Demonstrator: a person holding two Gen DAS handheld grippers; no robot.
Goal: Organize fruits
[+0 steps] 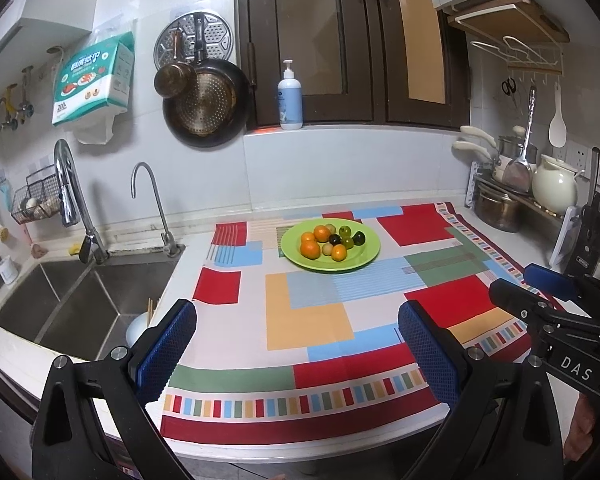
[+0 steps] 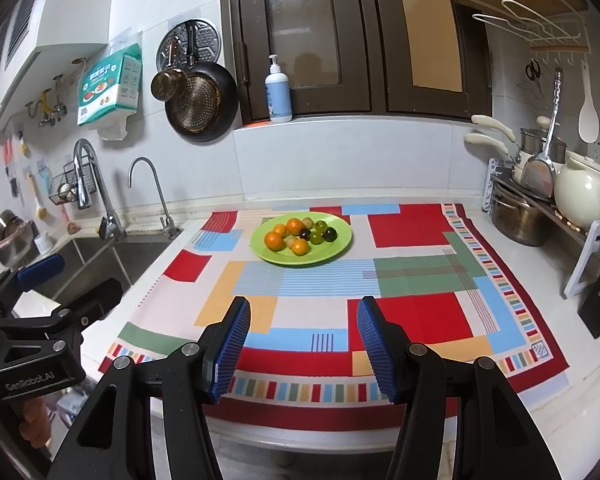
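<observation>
Lying well ahead on the patterned cloth (image 2: 416, 280): green plate (image 2: 342, 240) heaped with fruits (image 2: 300, 234), round, without long axis. Roughly equidistant: left gripper (image 1: 296, 344), right gripper (image 2: 302, 340), jaws apart, empty.

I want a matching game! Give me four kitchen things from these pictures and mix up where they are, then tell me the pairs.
Things:
1. round lime-green plate of fruit
2. white pump soap bottle
3. dark round frying pan
4. cream ceramic teapot

Places:
A. hanging on the tiled wall
B. on the window ledge
C. on the colourful patchwork cloth
D. on the rack at the right

Pairs: 1-C, 2-B, 3-A, 4-D
</observation>
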